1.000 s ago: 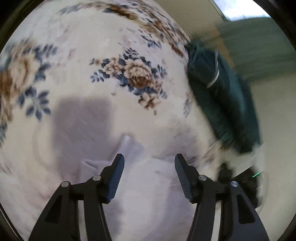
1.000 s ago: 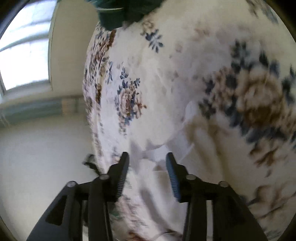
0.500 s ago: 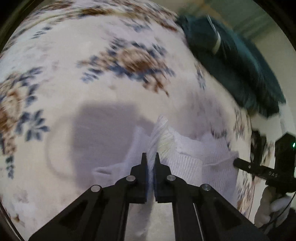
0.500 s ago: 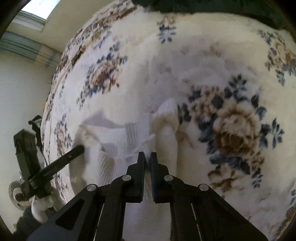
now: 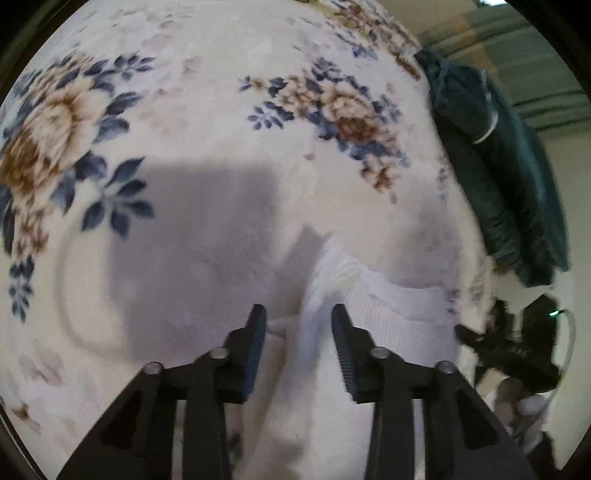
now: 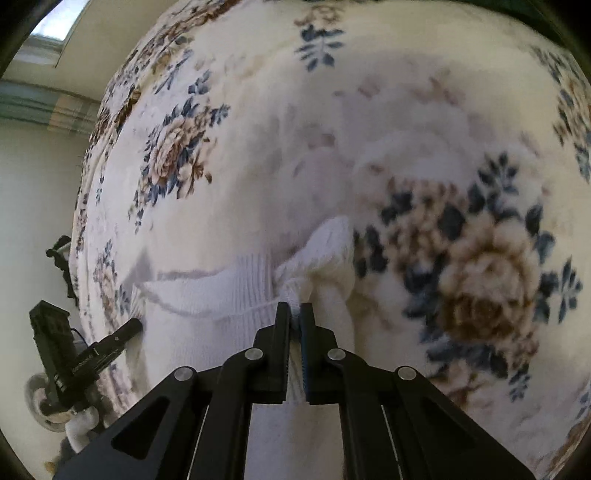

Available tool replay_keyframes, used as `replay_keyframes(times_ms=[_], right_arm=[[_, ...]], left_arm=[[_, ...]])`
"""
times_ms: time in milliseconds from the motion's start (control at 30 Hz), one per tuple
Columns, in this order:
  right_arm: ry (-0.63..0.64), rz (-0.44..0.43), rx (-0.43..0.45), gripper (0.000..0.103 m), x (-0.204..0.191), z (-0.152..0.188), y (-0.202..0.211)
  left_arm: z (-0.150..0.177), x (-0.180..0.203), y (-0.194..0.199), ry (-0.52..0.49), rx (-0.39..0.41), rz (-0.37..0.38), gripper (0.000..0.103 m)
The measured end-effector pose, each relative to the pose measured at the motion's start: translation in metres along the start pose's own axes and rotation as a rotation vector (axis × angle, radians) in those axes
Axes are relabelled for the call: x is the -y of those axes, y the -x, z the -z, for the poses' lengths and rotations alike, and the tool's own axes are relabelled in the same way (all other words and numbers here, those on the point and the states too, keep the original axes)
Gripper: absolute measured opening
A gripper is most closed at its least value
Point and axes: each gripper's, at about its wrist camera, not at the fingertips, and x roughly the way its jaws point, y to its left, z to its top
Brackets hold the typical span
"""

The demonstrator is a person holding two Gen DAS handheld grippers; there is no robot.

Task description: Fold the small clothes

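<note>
your two wrist cameras look steeply down, close over the cream floral plush blanket (image 5: 207, 110); both share the white ribbed knit garment (image 6: 221, 291).

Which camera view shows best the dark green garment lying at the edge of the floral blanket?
The left wrist view shows it best: the dark green garment lies there in full, bunched along the right edge of the floral blanket. The right wrist view shows only a thin dark strip of it at the top rim.
</note>
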Motion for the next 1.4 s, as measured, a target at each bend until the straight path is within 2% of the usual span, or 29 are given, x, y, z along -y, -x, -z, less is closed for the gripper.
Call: replay_keyframes(times_ms=[33, 67, 133, 233, 267, 300, 333, 367, 433, 500, 633, 700, 1067, 1133, 1167, 1233, 1267, 1300, 1333, 1367, 1400], right_arm=[[-0.006, -0.025, -0.009, 0.011, 0.002, 0.003, 0.002], [-0.017, -0.051, -0.015, 0.023, 0.006, 0.008, 0.004], [-0.054, -0.081, -0.033, 0.043, 0.015, 0.019, 0.005], [-0.100, -0.127, -0.074, 0.043, 0.025, 0.038, -0.002], [-0.108, -0.141, -0.095, 0.043, 0.027, 0.043, -0.007], [-0.109, -0.140, -0.109, 0.043, 0.027, 0.048, -0.011], [-0.104, -0.123, -0.097, 0.032, 0.026, 0.052, -0.012], [-0.092, -0.120, -0.062, 0.007, 0.024, 0.055, -0.009], [-0.071, -0.110, -0.017, 0.006, 0.018, 0.057, -0.001], [-0.047, -0.063, 0.040, 0.006, 0.011, 0.057, 0.009], [-0.012, -0.020, 0.039, 0.006, 0.003, 0.054, 0.010], [0.016, 0.009, 0.027, 0.006, -0.002, 0.056, 0.006], [0.013, 0.021, 0.028, 0.006, 0.001, 0.058, 0.006], [0.020, 0.081, 0.068, 0.005, 0.000, 0.057, 0.010], [0.011, 0.101, 0.079, 0.005, 0.002, 0.057, 0.011], [-0.001, 0.083, 0.046, 0.005, 0.006, 0.055, 0.006], [0.010, 0.059, 0.015, 0.005, 0.004, 0.055, 0.003], [0.017, 0.048, 0.007, 0.005, 0.003, 0.054, 0.004], [0.025, 0.025, -0.007, 0.006, 0.002, 0.053, 0.006], [0.028, 0.007, -0.019, 0.010, 0.002, 0.053, 0.008], [0.028, -0.021, -0.044, 0.015, 0.004, 0.051, 0.010]], left_arm=[[0.004, 0.001, 0.003, -0.004, 0.000, 0.002, 0.036], [0.009, 0.003, 0.005, -0.016, -0.005, -0.002, 0.036], [0.022, 0.007, 0.002, -0.053, -0.046, -0.011, 0.036], [0.045, 0.011, -0.008, -0.102, -0.076, -0.042, 0.033], [0.051, 0.012, -0.007, -0.111, -0.059, -0.041, 0.027], [0.057, 0.014, -0.005, -0.128, -0.037, -0.049, 0.017], [0.060, 0.015, -0.003, -0.144, -0.025, -0.083, 0.011], [0.062, 0.015, 0.000, -0.150, -0.009, -0.121, 0.011], [0.066, 0.015, 0.004, -0.163, 0.012, -0.180, 0.011], [0.070, 0.017, 0.004, -0.191, 0.013, -0.209, 0.011], [0.071, 0.020, 0.000, -0.221, 0.012, -0.238, 0.011], [0.071, 0.023, 0.000, -0.227, 0.016, -0.240, 0.011], [0.075, 0.017, 0.006, -0.204, 0.032, -0.234, 0.011], [0.075, 0.014, 0.008, -0.192, 0.033, -0.237, 0.011], [0.074, 0.012, 0.009, -0.181, 0.034, -0.239, 0.014], [0.073, 0.005, 0.016, -0.127, 0.031, -0.205, 0.015], [0.073, 0.002, 0.020, -0.103, 0.032, -0.190, 0.029], [0.075, -0.004, 0.028, -0.062, 0.037, -0.178, 0.037], [0.078, -0.009, 0.035, -0.028, 0.049, -0.157, 0.050], [0.083, -0.016, 0.044, 0.016, 0.066, -0.120, 0.060], [0.091, -0.026, 0.054, 0.071, 0.086, -0.078, 0.064]])
